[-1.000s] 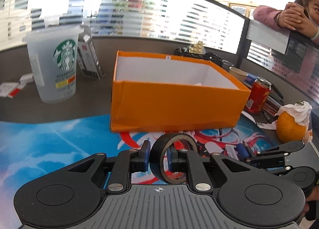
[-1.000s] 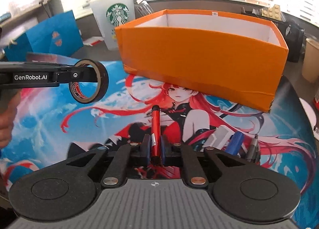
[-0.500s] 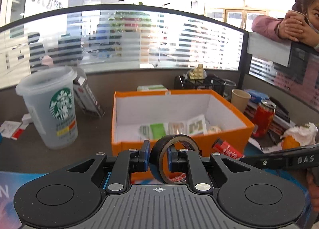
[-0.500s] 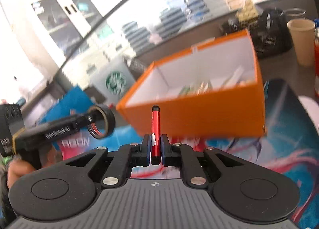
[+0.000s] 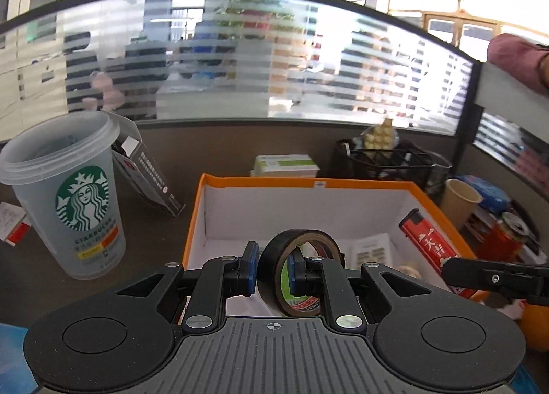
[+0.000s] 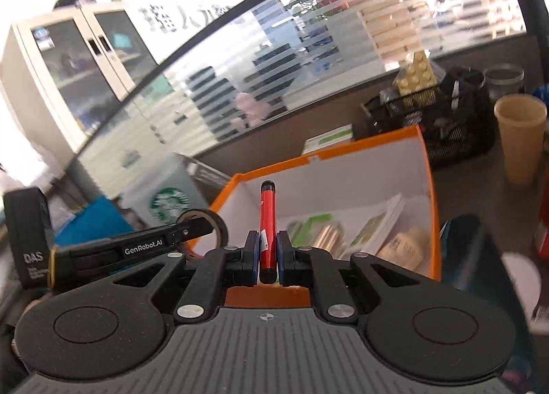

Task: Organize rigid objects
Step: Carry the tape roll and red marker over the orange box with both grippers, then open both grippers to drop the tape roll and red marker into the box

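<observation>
Two items are not yet dropped: the black tape roll [image 5: 298, 270] clenched by the left gripper [image 5: 271, 270] and the red lighter [image 6: 268, 226] clamped by the right gripper [image 6: 267, 258], both held above the partly filled orange box [image 5: 308, 183] at frame centre.

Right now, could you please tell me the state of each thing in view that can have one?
Left hand-held gripper: shut on the tape roll.
Right hand-held gripper: shut on the red lighter.
Orange box: open, holding papers.
Starbucks cup: upright, no lid.
Paper cup: upright.
</observation>
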`<state>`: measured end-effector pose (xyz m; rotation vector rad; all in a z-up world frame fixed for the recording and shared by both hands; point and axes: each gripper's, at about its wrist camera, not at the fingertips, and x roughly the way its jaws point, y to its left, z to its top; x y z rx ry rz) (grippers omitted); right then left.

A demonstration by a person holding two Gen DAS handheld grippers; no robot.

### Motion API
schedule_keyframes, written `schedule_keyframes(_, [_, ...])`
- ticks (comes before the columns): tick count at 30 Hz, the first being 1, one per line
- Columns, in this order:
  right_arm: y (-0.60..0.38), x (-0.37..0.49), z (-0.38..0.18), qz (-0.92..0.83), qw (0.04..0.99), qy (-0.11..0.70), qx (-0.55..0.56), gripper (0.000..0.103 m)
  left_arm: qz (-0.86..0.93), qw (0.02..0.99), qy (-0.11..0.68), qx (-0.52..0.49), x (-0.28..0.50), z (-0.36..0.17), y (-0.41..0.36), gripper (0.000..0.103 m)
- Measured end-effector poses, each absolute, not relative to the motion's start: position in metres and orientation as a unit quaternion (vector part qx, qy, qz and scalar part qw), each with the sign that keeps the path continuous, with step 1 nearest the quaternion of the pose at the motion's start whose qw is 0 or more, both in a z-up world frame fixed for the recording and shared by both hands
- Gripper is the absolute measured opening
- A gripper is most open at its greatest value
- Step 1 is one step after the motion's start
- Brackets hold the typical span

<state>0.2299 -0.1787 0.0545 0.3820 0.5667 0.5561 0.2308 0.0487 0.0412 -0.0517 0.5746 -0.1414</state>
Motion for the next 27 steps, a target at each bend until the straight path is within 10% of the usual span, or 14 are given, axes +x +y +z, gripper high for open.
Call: schedule_keyframes(27, [-0.121, 0.3, 0.004, 0.165, 0.918, 0.361, -0.016, 0.01, -0.051, 0.938, 0.343, 0.026, 0.272, -0.009, 0.022, 0.016])
